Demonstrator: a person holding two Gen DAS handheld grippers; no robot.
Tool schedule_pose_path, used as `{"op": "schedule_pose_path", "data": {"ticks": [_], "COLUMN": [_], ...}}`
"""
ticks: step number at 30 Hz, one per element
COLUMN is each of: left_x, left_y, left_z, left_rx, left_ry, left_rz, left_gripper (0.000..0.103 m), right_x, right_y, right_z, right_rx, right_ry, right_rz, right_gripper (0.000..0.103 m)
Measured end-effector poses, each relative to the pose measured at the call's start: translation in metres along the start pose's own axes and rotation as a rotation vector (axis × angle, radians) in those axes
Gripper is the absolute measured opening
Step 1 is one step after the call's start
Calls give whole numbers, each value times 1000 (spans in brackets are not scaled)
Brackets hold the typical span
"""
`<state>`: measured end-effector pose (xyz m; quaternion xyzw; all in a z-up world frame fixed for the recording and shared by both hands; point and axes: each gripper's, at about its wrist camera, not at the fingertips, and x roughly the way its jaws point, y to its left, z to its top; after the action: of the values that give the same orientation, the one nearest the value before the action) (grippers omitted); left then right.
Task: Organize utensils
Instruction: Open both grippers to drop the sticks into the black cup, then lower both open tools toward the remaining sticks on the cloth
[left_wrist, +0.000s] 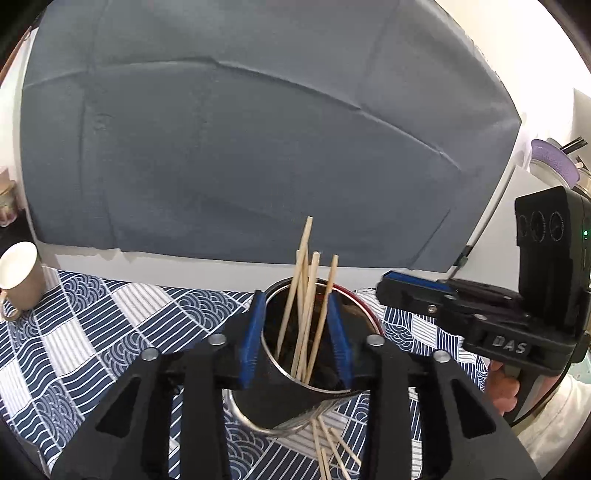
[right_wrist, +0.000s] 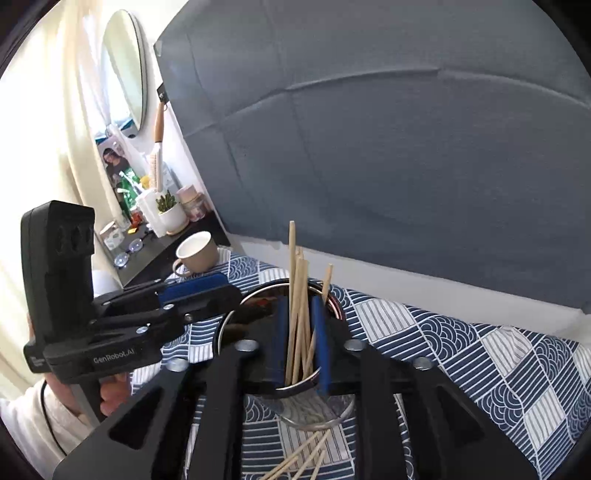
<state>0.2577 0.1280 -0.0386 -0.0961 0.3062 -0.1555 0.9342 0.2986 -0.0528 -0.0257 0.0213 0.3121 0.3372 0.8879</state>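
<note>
A shiny metal cup (left_wrist: 295, 402) stands on the patterned cloth and holds several wooden chopsticks (left_wrist: 308, 295) upright. More chopsticks (left_wrist: 328, 446) lie on the cloth in front of the cup. My left gripper (left_wrist: 297, 339) has its blue pads on both sides of the cup and grips it. My right gripper (right_wrist: 300, 339) is over the same cup (right_wrist: 314, 410), its blue pads close on either side of the bundle of chopsticks (right_wrist: 297, 295) in it. Loose chopsticks (right_wrist: 303, 461) lie below. Each gripper shows in the other's view (left_wrist: 480, 314) (right_wrist: 147, 314).
A beige mug (left_wrist: 20, 277) stands at the left on the blue and white cloth (left_wrist: 92, 332). A grey backdrop (left_wrist: 258, 147) rises behind the table. A dark shelf with jars and a plant pot (right_wrist: 170, 214) is at the far left. A purple-lidded jar (left_wrist: 554, 162) is at the right.
</note>
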Motion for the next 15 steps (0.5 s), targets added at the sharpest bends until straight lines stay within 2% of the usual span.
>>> {"op": "schedule_pose_path", "data": {"ticks": [1, 2, 4, 6, 7, 12, 15], "left_x": [-3, -5, -11, -15, -16, -20, -18], "left_y": [1, 2, 3, 3, 3, 8, 12], "left_z": [0, 0, 0, -1, -1, -8, -20], "left_rx": [2, 0, -4, -7, -4, -31, -64], "left_ry": [1, 2, -1, 7, 8, 36, 78], "left_rz": [9, 18, 32, 50, 64, 96, 115], "left_gripper": [43, 51, 59, 72, 73, 88, 93], "right_x": [-2, -5, -11, -15, -17, -21, -18], "right_y": [0, 1, 2, 3, 3, 3, 0], "right_z": [0, 1, 1, 1, 1, -1, -8], "right_rx": [-1, -4, -8, -12, -12, -7, 9], "right_ry": [-3, -8, -14, -18, -18, -10, 19], "right_rz": [-2, -6, -15, -24, -35, -63, -67], "right_gripper": [31, 34, 50, 59, 66, 83, 86]}}
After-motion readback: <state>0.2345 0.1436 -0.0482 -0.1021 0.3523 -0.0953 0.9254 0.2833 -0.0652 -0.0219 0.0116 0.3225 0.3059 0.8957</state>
